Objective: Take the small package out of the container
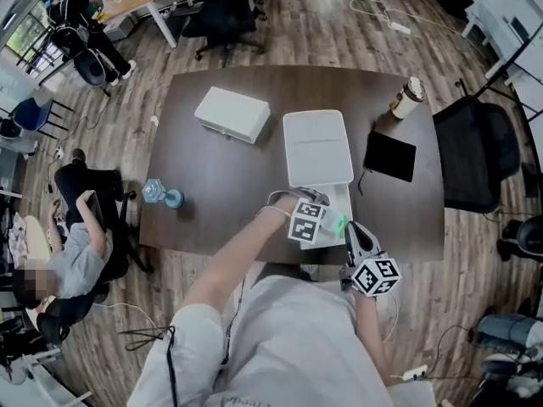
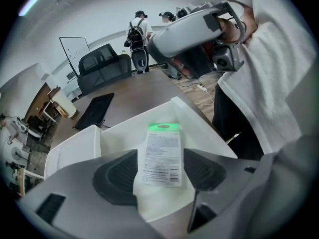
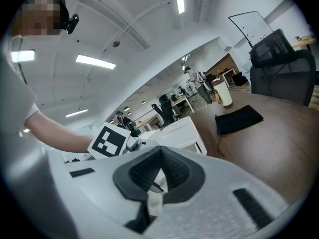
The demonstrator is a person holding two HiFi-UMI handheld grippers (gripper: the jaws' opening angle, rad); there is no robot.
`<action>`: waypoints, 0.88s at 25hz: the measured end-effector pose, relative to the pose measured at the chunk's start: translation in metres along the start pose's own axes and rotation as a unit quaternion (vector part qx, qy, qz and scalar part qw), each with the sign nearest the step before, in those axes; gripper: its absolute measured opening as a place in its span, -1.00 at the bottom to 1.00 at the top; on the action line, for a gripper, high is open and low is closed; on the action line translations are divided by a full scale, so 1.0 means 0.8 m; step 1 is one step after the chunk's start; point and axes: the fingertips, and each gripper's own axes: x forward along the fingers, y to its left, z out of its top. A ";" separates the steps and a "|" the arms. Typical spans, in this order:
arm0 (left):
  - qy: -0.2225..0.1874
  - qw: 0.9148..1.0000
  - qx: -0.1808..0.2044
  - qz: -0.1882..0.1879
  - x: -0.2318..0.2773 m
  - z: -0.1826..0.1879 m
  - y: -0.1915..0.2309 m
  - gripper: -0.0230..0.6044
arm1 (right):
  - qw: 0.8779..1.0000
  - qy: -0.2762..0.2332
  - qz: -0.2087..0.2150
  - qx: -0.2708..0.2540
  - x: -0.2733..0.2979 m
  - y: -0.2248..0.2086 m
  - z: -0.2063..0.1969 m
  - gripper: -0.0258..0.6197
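Note:
The white container (image 1: 341, 202) sits open at the table's front edge, with its lid (image 1: 318, 147) folded back. A small flat package (image 2: 162, 153), white with a green top, lies inside it. My left gripper (image 2: 160, 159) reaches over the container, open, and its pads flank the package without pressing it. Its marker cube (image 1: 307, 221) shows from above. My right gripper (image 1: 348, 227) hovers at the container's right front corner, level and aimed at the back. Its pads (image 3: 142, 173) are shut on a thin white printed slip (image 3: 158, 182), seen edge-on. Whether that slip belongs to the same package I cannot tell.
A closed white box (image 1: 232, 114) stands at back left. A coffee cup (image 1: 407, 97) and a black tablet (image 1: 390, 155) are at back right, and a blue object (image 1: 161, 195) is near the left edge. An office chair (image 1: 475, 155) stands right of the table, and a person (image 1: 76, 257) sits left.

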 end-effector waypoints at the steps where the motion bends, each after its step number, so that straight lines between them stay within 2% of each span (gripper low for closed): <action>1: 0.002 1.000 0.001 -0.001 0.001 0.001 0.002 -0.05 | 1.000 0.001 -0.002 0.000 -0.002 -0.001 0.000 -0.92; 10: 0.031 0.999 0.008 -0.036 0.014 0.004 -0.006 -0.03 | 1.000 0.008 -0.015 0.006 -0.023 -0.004 -0.010 -0.92; 22: 0.079 0.995 0.019 -0.061 0.035 -0.009 -0.009 -0.01 | 1.000 0.003 -0.023 0.005 -0.040 -0.010 -0.012 -0.92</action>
